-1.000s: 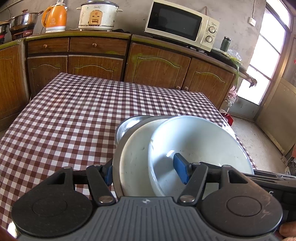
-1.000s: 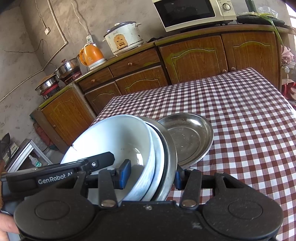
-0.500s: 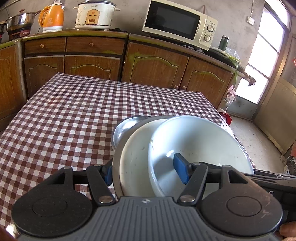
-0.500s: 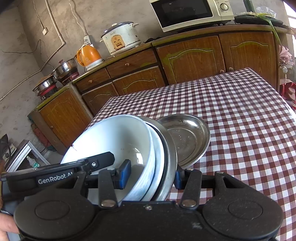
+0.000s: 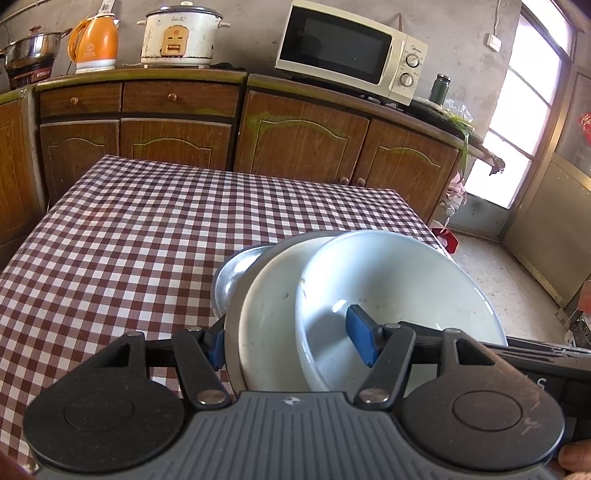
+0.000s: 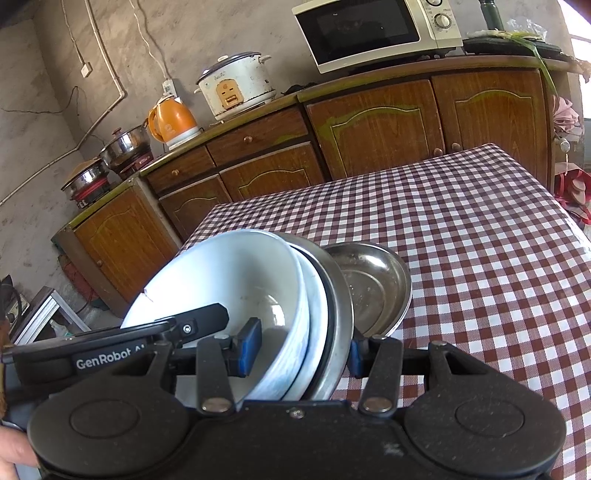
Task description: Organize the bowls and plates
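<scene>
A stack of dishes stands steeply tilted above the checked tablecloth: a white bowl (image 5: 399, 291) in front, a white plate (image 5: 269, 314) behind it, and a metal plate (image 6: 341, 306) at the back. My left gripper (image 5: 290, 345) is shut across the stack's near edge, one pad inside the bowl and one behind the metal plate. From the other side my right gripper (image 6: 302, 351) is shut on the same stack, with the white bowl (image 6: 229, 280) on its left. A shallow steel dish (image 6: 373, 284) lies flat on the table just behind the stack.
The table (image 5: 147, 236) carries a red-and-white checked cloth. Wooden cabinets (image 5: 303, 136) run along the far wall, with a microwave (image 5: 351, 55), a rice cooker (image 5: 177, 35) and an orange kettle (image 5: 94, 44) on top. A doorway (image 5: 517, 147) is at the right.
Both views have drifted only slightly. Both grippers keep the same hold on the stack, and the steel dish lies where it was.
</scene>
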`<act>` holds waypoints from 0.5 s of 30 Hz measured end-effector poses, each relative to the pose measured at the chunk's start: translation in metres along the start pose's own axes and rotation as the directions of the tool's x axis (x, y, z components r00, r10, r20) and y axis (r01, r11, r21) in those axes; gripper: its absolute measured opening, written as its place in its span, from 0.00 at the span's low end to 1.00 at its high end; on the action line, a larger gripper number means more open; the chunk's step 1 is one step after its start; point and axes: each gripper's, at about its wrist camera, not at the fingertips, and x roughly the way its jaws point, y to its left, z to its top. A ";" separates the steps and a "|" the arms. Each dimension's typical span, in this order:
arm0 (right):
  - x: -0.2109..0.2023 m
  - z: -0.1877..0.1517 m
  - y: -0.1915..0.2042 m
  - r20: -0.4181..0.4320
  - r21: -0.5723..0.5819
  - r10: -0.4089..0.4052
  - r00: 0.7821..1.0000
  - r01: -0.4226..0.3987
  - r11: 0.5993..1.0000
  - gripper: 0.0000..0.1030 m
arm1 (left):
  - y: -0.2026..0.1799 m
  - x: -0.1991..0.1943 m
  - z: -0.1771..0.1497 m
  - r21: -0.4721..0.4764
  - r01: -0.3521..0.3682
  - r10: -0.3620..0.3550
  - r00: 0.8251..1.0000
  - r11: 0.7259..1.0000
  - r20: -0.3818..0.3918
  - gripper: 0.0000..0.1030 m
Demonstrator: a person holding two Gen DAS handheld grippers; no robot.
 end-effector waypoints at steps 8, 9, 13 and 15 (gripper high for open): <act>0.000 0.004 -0.003 0.013 -0.001 -0.003 1.000 0.003 1.000 0.55 | 0.000 0.002 0.005 0.009 0.007 -0.007 1.000 1.000 0.009 0.63; 0.000 0.005 -0.003 0.014 -0.001 -0.003 1.000 0.003 1.000 0.55 | -0.001 0.003 0.005 0.011 0.007 -0.007 1.000 1.000 0.009 0.63; 0.001 0.006 -0.005 0.017 0.001 -0.005 1.000 0.005 1.000 0.55 | 0.000 0.004 0.006 0.016 0.010 -0.010 1.000 1.000 0.010 0.63; 0.001 0.006 -0.005 0.017 0.001 -0.005 1.000 0.005 1.000 0.55 | 0.000 0.005 0.007 0.019 0.011 -0.011 1.000 1.000 0.011 0.63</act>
